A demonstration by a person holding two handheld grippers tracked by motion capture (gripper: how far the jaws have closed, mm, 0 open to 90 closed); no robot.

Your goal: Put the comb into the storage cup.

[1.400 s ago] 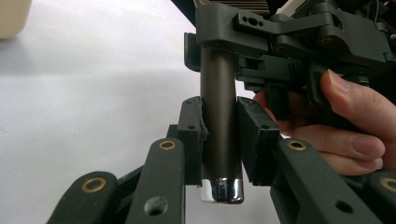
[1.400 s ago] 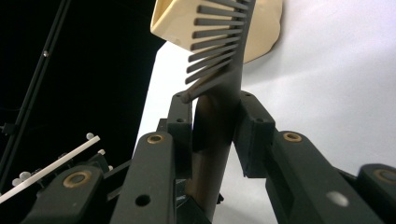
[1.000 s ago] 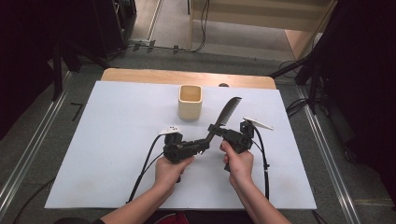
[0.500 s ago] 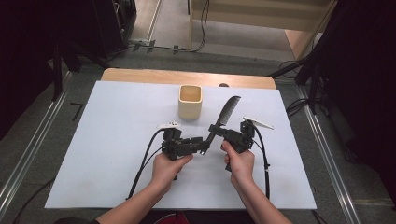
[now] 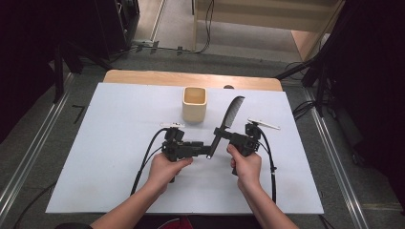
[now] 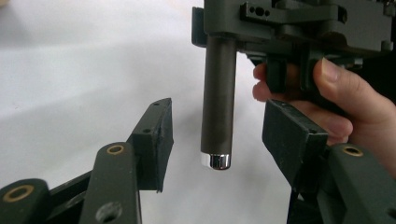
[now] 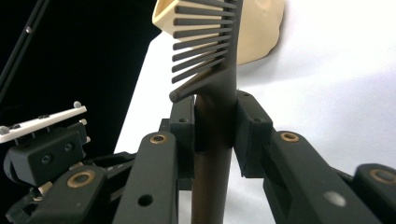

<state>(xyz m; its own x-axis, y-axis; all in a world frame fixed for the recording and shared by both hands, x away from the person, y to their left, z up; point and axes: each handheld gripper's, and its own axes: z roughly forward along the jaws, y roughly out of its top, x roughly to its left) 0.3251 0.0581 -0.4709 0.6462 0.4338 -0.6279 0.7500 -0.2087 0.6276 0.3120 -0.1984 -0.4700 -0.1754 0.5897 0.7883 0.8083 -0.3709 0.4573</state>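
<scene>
A dark comb (image 5: 231, 112) tilts up over the white sheet, teeth toward the far side. My right gripper (image 5: 220, 135) is shut on its handle, the pads (image 7: 250, 126) pressing from both sides of the comb (image 7: 212, 107). My left gripper (image 5: 206, 151) points right at the handle's lower end. Its jaws have just been opening and now stand apart, with the comb's handle (image 6: 217, 102) and its chrome tip between them, untouched by the pads (image 6: 156, 135). A cream cup (image 5: 195, 102) stands upright just beyond and left of the comb, also behind the teeth (image 7: 261, 28).
A white sheet (image 5: 105, 143) covers the wooden table (image 5: 143, 76), whose far edge shows bare. Black cables (image 5: 148, 157) trail from both grippers toward the near edge. Floor rails and dark equipment surround the table.
The left gripper's jaws have spread off the comb's handle end and the left hand has drawn back slightly. The right gripper and the comb have stayed put.
</scene>
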